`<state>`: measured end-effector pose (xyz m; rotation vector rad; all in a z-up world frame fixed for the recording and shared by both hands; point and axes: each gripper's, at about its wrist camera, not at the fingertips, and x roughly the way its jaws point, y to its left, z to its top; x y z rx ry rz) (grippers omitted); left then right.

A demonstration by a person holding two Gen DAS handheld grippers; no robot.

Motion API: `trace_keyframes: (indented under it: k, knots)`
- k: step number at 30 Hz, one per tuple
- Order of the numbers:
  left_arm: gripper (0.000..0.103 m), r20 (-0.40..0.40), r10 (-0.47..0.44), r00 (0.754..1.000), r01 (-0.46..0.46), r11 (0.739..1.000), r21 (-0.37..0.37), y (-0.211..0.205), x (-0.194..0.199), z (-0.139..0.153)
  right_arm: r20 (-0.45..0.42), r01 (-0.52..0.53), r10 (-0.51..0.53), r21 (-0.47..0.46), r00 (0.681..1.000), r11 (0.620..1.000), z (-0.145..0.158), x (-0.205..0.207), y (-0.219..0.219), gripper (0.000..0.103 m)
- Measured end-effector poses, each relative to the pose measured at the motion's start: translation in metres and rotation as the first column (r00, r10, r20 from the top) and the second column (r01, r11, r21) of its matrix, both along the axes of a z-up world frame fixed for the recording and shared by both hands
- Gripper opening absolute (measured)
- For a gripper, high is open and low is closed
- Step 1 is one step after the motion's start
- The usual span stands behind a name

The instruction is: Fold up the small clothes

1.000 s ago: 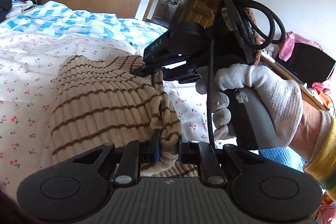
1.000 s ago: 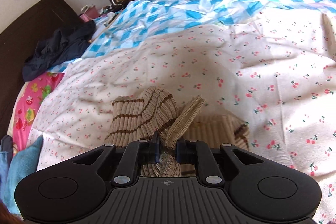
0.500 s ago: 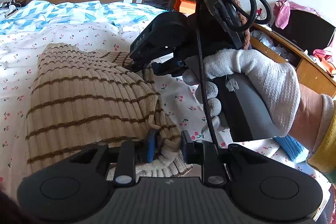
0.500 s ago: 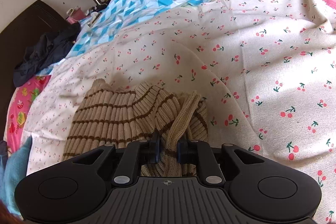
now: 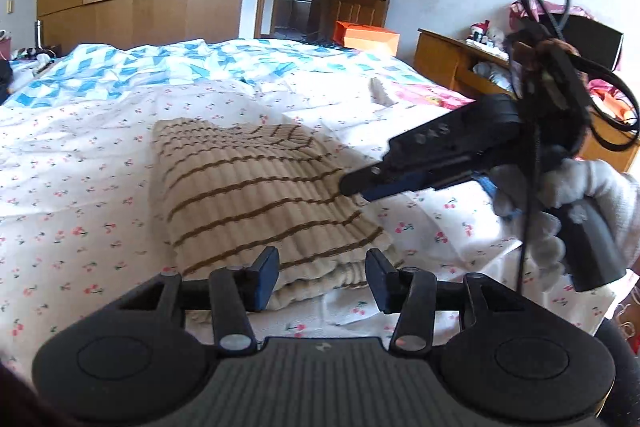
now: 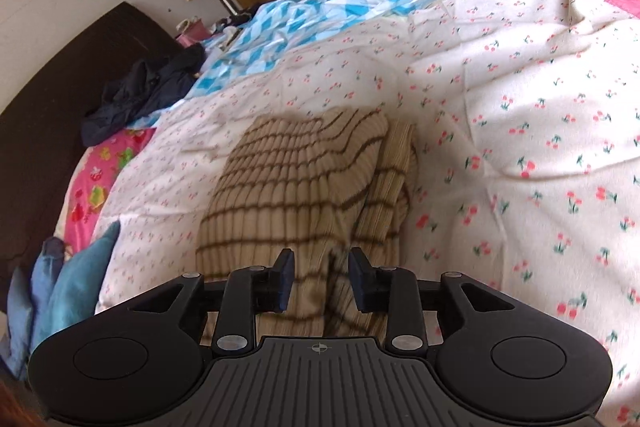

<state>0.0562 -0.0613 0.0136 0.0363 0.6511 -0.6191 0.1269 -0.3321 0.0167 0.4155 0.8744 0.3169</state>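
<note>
A beige knit garment with brown stripes (image 5: 256, 195) lies folded on the cherry-print sheet (image 5: 72, 227). My left gripper (image 5: 322, 279) hovers at its near edge. Its jaws are opening and the pads stand apart from the fabric, holding nothing. In the right wrist view the same garment (image 6: 288, 187) lies folded over, with a ribbed layer along its right side. My right gripper (image 6: 320, 279) is above its near end, jaws opening, pads clear of the cloth. In the left wrist view the right gripper (image 5: 360, 187) is held by a white-gloved hand (image 5: 592, 187) at the garment's right edge.
A blue-and-white checked quilt (image 5: 160, 67) covers the far side of the bed. Dark clothing (image 6: 148, 87) lies by the dark headboard (image 6: 40, 147), with a pink pillow (image 6: 100, 179) and blue cloths (image 6: 68, 287) nearby. A wooden dresser (image 5: 460, 59) and an orange box (image 5: 368, 37) stand beyond the bed.
Both grippers were shut on bunched folds of the garment and have let go and drawn back. The garment has dropped and now lies folded flat on the sheet.
</note>
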Motion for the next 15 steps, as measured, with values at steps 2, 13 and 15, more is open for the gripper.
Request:
trace_keyframes:
  k: [2,13,15]
  knots:
    - [0.051,-0.016,0.036,0.999,-0.036,0.999,0.011,0.006,0.007,-0.003,-0.017,-0.025,0.025,0.001,1.000,1.000,-0.006,-0.008,0.007,0.033]
    - [0.060,0.009,0.112,0.994,-0.112,0.993,0.028,0.005,0.041,-0.021,-0.071,0.072,-0.072,0.003,0.995,0.997,-0.028,-0.040,-0.010,0.005]
    - [0.059,-0.073,0.145,0.987,-0.137,0.986,0.096,0.001,0.057,-0.043,-0.109,0.085,-0.085,-0.001,0.990,0.996,-0.041,-0.038,-0.010,0.005]
